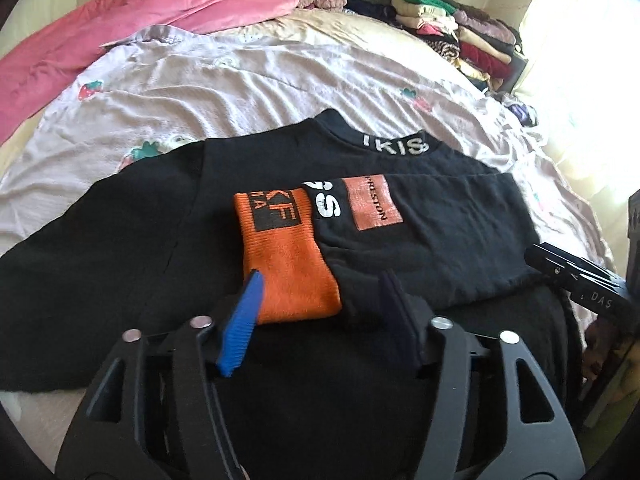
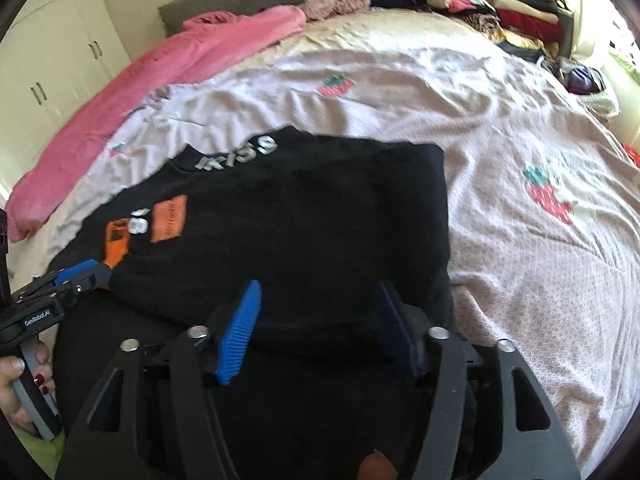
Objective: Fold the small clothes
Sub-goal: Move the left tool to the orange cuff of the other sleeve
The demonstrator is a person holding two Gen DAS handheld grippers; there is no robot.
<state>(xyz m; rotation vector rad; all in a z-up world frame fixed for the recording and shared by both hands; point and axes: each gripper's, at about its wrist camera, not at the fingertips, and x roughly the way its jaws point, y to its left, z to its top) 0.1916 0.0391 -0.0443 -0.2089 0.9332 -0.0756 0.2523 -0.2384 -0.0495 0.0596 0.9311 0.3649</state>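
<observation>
- We see a black sweater (image 1: 440, 240) lying flat on a bed, on a pale pink bedsheet (image 1: 240, 80) with strawberry prints.
- Its one sleeve is folded across the chest, and the orange cuff (image 1: 288, 256) lies near the middle, beside an orange patch (image 1: 370, 204) with dark letters.
- Our left gripper (image 1: 320, 300) stands just over the cuff end, with the jaws apart; the cuff sits between the blue pads, but they do not press on it.
- Our right gripper (image 2: 320, 308) is over the near edge of the sweater, on its right side, also with the jaws set wide; black cloth lies between the pads, and we see no grip on it.
- In the right wrist view, a hand (image 2: 24, 380) with dark red nails holds the handle of the left gripper.
- Far behind, a pink blanket (image 1: 120, 28) lies at the left, and a pile of folded clothes (image 1: 460, 32) stands at the right.
</observation>
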